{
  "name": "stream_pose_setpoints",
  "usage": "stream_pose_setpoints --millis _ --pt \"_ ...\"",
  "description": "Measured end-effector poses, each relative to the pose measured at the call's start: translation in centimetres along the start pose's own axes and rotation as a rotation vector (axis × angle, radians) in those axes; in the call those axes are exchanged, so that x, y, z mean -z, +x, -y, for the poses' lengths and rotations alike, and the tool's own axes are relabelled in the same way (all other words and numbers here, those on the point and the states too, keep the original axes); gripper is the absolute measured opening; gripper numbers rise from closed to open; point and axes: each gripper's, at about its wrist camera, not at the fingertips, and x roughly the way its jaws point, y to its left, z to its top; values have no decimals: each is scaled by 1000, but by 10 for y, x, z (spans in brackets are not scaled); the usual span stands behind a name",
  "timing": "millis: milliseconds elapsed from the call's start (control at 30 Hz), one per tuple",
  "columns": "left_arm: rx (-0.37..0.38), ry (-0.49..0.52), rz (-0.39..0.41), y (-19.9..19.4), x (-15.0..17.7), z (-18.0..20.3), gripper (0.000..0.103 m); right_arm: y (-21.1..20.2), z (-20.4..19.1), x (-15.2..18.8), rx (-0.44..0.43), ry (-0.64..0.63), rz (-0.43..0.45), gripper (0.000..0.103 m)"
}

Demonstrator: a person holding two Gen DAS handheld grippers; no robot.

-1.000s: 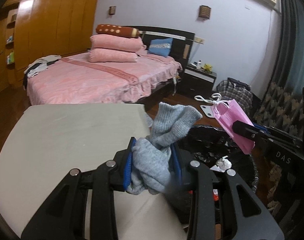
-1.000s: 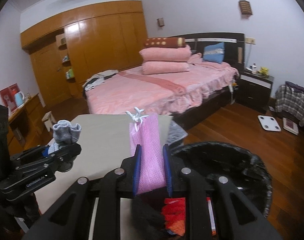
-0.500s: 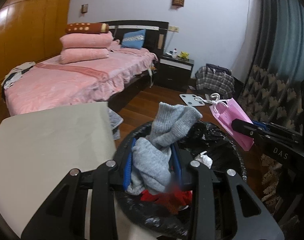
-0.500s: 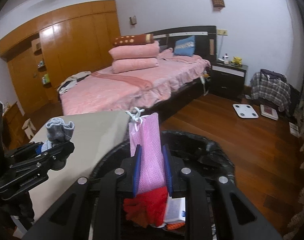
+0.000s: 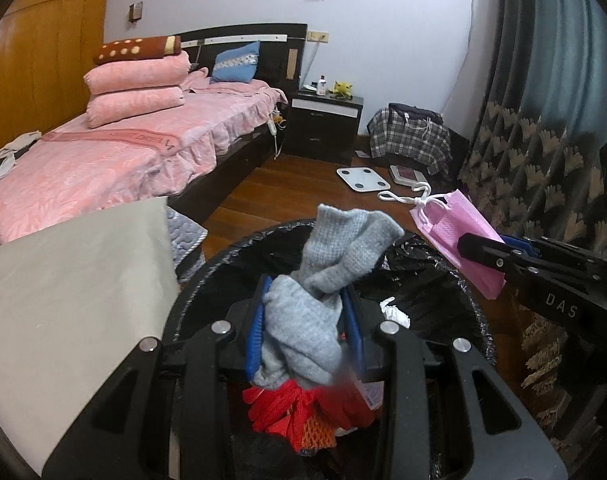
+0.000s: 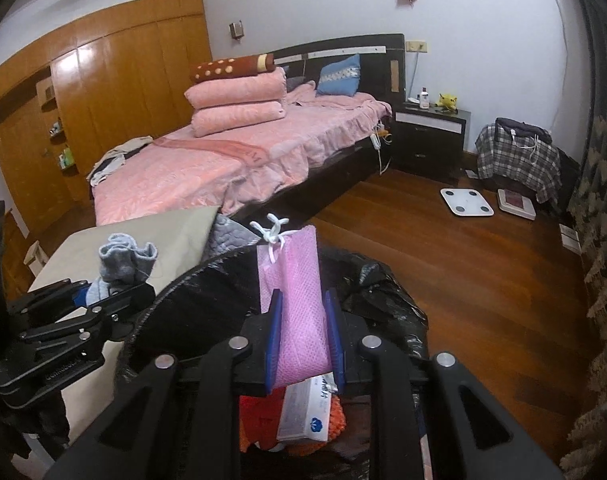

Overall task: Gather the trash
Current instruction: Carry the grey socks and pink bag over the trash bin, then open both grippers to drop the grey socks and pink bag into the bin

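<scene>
Both grippers had swung off the desk (image 5: 71,280) over the bin (image 5: 479,320) — left gripper (image 5: 303,336) clamped on the grey sock (image 5: 323,280), right gripper (image 6: 303,336) on the pink bag (image 6: 295,304) — ready to drop.

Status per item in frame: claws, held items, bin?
left claw: shut on the grey sock
grey sock: clamped, bunched, above the bin
right claw: shut on the pink mesh bag
pink mesh bag: clamped, upright, above the bin
trash bin: open, black liner, holds red netting and paper

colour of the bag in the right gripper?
Pink mesh bag with a white drawstring; clearest in the right wrist view.
</scene>
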Motion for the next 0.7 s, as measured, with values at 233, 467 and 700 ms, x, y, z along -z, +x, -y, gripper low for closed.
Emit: stream_pose_setpoints --millis 233,467,700 --pt "10 12 -20 20 -2 5 32 21 7 6 12 8 -37 21" --pt "37 6 -35 29 -3 2 49 38 11 11 26 10 -68 27" --pt "30 -11 -20 16 -4 -8 69 32 11 14 37 18 -62 59"
